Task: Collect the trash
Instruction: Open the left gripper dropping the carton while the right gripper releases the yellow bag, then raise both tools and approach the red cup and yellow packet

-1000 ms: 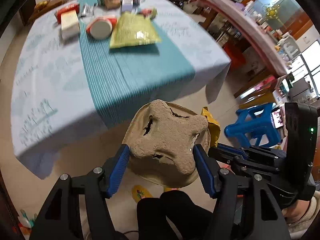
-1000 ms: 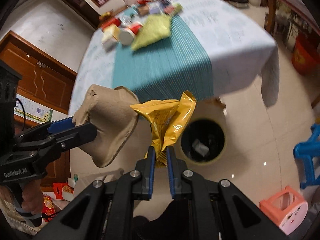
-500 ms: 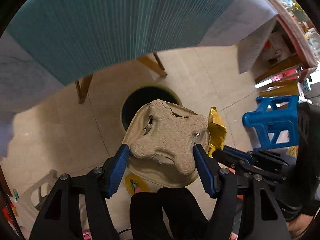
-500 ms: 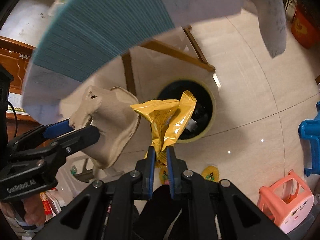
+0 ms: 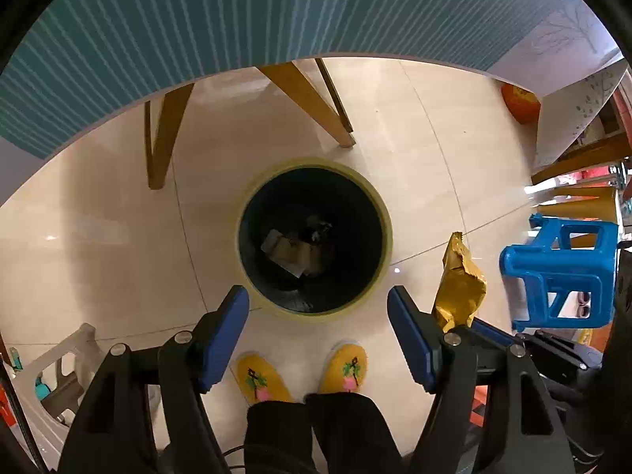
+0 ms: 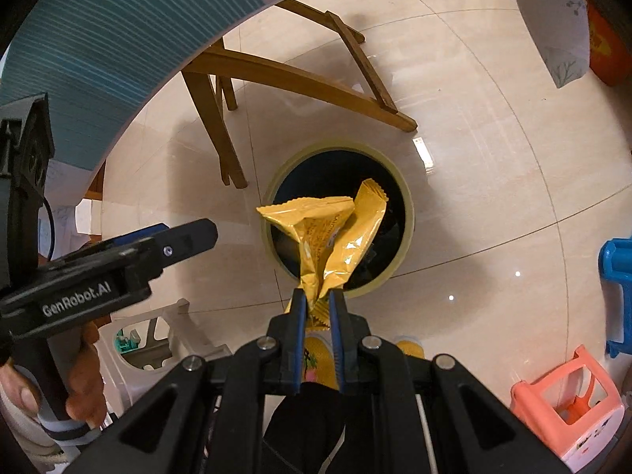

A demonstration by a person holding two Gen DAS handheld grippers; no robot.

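A round dark bin (image 5: 316, 162) with a pale yellow rim stands on the tiled floor under the table edge. Brownish cardboard trash (image 5: 288, 251) lies at its bottom. My left gripper (image 5: 316, 296) hangs right above the bin's near rim, its jaws opening with nothing between them. My right gripper (image 6: 316, 294) is shut on the lower end of a crumpled yellow snack wrapper (image 6: 328, 233), which it holds over the bin (image 6: 339, 146). The wrapper (image 5: 460, 284) also shows at the right of the left wrist view. The left gripper's finger (image 6: 189, 237) appears beside it.
The table's teal striped cloth (image 5: 197, 39) overhangs the far side, with wooden legs (image 5: 316, 102) behind the bin. A blue stool (image 5: 561, 272) and a pink stool (image 6: 565, 407) stand right, a white stool (image 5: 59, 371) left. The person's yellow slippers (image 5: 260, 379) are near the bin.
Both grippers sank from table height to just above the bin. The left gripper opened and the brown pulp cup carrier left its jaws. The right still grips the yellow wrapper.
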